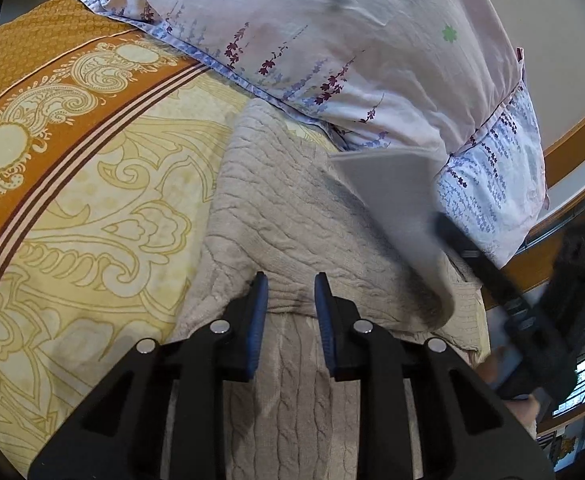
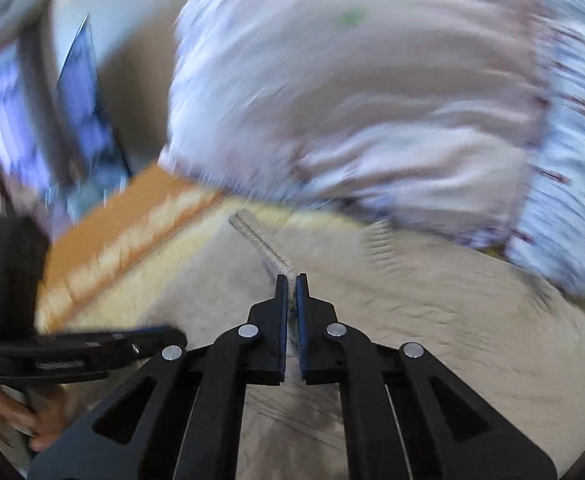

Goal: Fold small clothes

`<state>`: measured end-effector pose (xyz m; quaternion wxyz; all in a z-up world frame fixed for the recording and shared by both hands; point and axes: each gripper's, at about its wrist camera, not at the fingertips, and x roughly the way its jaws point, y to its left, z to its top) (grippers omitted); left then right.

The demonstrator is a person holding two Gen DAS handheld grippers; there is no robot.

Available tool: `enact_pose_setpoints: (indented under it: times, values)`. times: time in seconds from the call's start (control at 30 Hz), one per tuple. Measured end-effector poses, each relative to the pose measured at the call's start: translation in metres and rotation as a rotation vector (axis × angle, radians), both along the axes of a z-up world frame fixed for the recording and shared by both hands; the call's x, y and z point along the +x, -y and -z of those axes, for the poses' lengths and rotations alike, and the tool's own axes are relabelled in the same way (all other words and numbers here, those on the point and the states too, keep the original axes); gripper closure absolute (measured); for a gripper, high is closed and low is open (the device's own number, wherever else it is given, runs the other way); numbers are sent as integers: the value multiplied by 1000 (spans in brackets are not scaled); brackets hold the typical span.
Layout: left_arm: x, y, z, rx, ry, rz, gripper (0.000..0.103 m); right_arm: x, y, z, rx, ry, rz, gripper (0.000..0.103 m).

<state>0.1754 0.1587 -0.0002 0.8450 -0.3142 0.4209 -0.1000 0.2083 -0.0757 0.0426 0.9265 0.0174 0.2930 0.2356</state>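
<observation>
One beige cable-knit sweater (image 1: 292, 208) lies on the bed, on a yellow paisley sheet (image 1: 92, 200) just below one floral pillow (image 1: 332, 40). Left tongs (image 1: 291, 292), black with blue ribbed pads, are narrowly parted over a raised knit fold, pads touching it. Right tongs (image 2: 291, 292) are pinched tight on a thin sweater edge; that view is motion-blurred.

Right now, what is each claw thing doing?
Left gripper: closed on a fold of the beige knit sweater.
Right gripper: closed, pinching the sweater's edge.
</observation>
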Motion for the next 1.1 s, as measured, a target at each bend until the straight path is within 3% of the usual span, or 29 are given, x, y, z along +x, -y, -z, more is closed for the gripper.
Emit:
enact_pose_setpoints:
  times: [0.17, 0.27, 0.37, 0.5, 0.67, 0.87, 0.9, 1.1]
  values:
    - [0, 0, 0, -1, 0, 0, 78, -30, 108, 4, 245, -41, 297, 99]
    - [0, 0, 0, -5, -1, 0, 78, -46, 163, 33, 298, -170, 464, 98]
    - [-1, 0, -1, -7, -4, 2, 78, -50, 204, 52, 400, -303, 524, 94]
    - [-1, 0, -1, -20, -10, -1, 78, -57, 239, 50, 534, -331, 567, 57]
    - [-1, -1, -1, -24, -13, -2, 77, -45, 260, 63, 588, -408, 602, 59]
    - [0, 0, -1, -22, -14, 4, 75, -27, 255, 69, 598, -423, 577, 78]
    - [0, 0, -1, -23, -14, 4, 75, -24, 253, 70, 589, -423, 569, 91]
    - [0, 2, -2, -32, -7, 17, 69, -40, 241, 41, 498, -270, 547, 95]
